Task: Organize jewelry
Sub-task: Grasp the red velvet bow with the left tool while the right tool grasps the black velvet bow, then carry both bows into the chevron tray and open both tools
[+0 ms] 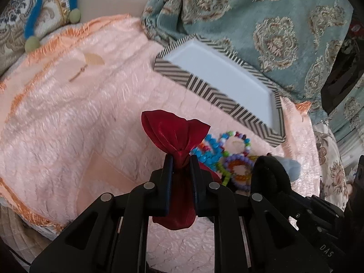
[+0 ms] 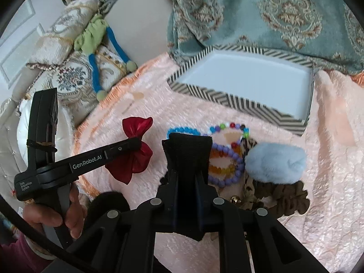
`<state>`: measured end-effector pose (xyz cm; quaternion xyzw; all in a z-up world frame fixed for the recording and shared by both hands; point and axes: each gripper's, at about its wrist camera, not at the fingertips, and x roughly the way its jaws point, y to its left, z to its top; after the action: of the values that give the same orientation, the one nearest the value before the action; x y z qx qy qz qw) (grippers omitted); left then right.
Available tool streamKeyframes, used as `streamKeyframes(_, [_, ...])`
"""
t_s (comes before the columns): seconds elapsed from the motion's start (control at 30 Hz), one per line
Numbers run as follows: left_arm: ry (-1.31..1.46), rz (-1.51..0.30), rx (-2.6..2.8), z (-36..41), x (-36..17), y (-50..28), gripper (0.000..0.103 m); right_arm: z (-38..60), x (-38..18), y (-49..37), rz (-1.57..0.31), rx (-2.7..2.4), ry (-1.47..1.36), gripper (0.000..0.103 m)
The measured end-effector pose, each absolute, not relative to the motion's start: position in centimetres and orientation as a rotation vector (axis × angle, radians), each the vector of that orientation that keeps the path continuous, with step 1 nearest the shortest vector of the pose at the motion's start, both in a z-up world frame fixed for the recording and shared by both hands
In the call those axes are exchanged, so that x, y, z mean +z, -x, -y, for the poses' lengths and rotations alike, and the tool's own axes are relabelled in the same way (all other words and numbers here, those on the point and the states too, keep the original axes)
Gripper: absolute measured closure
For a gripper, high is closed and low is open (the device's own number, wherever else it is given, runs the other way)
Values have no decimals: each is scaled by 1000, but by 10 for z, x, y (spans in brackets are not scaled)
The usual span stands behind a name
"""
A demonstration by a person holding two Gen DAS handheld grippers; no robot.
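My left gripper [image 1: 180,159] is shut on the knot of a red satin bow [image 1: 175,134], held above the pink blanket; it also shows in the right wrist view [image 2: 134,143]. My right gripper [image 2: 186,173] is shut on a black velvet bow [image 2: 186,152]. Several beaded bracelets [image 2: 224,157] lie in a heap beyond it, with a blue fluffy scrunchie [image 2: 275,162] and a brown scrunchie [image 2: 289,199] to their right. The white tray with a striped rim [image 2: 238,100] lies empty behind them; it also shows in the left wrist view [image 1: 204,84].
The pink furry blanket [image 1: 68,122] covers the surface. A teal patterned cloth [image 2: 273,16] is bunched behind the tray. Embroidered cushions and a green and blue soft toy [image 2: 95,43] lie at the back left.
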<state>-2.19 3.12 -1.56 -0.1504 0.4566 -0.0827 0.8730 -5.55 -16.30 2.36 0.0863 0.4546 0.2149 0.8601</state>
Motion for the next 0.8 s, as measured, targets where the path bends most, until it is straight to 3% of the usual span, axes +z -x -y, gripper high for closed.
streamKeyframes(0.4, [291,-883,-188,-26,27,-35,90,211,64,-6,-838,307,-259,91])
streamKeyframes(0.8, [234,-933,-131,9,5,-174,90,244,21,-108,-919,193,-251,91])
